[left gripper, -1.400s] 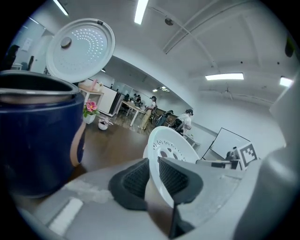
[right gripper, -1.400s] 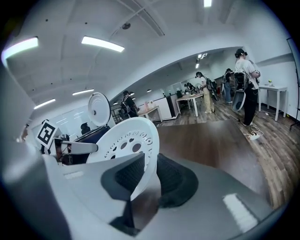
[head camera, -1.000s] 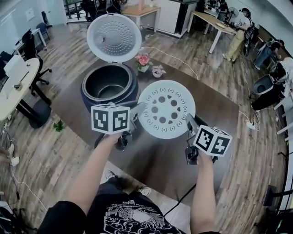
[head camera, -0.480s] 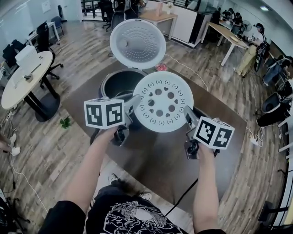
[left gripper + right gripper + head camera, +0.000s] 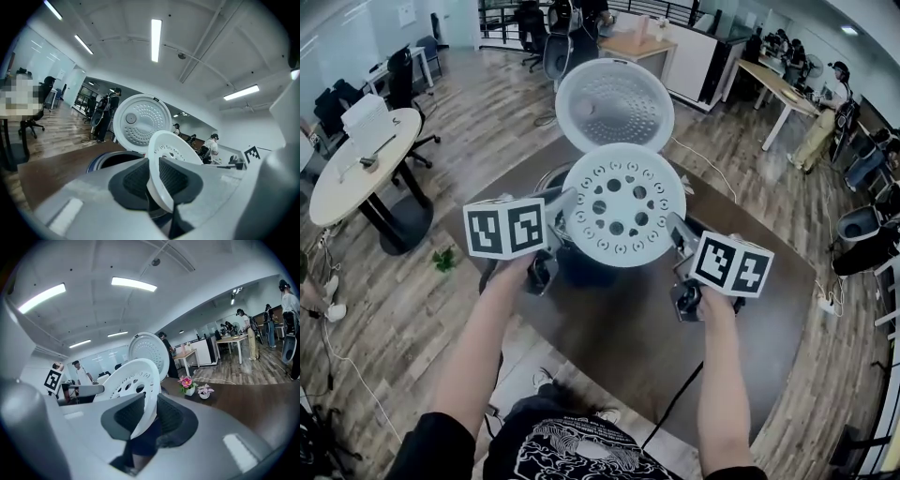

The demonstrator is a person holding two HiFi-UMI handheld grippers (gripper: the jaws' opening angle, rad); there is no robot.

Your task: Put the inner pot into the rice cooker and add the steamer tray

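In the middle of the head view, the white steamer tray point(image 5: 623, 216) hangs over the dark blue rice cooker point(image 5: 581, 270). The left gripper point(image 5: 565, 204) pinches its left rim and the right gripper point(image 5: 677, 232) its right rim, each with the thin edge clamped between its jaws.

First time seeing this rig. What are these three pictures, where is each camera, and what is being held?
No robot here: a person holds a two-jaw gripper in each hand; the cubes with square markers belong to the grippers. The head view is from a camera on the person's head, looking down. It shows the left gripper and right gripper each clamping an opposite edge of a white perforated steamer tray, held roughly over the open dark blue rice cooker, whose lid stands up behind. The cooker sits on a dark brown table. The other two pictures come from cameras riding on each gripper, looking along its jaws; both show the tray's rim pinched between them. The right gripper view also shows small flowers on the table.
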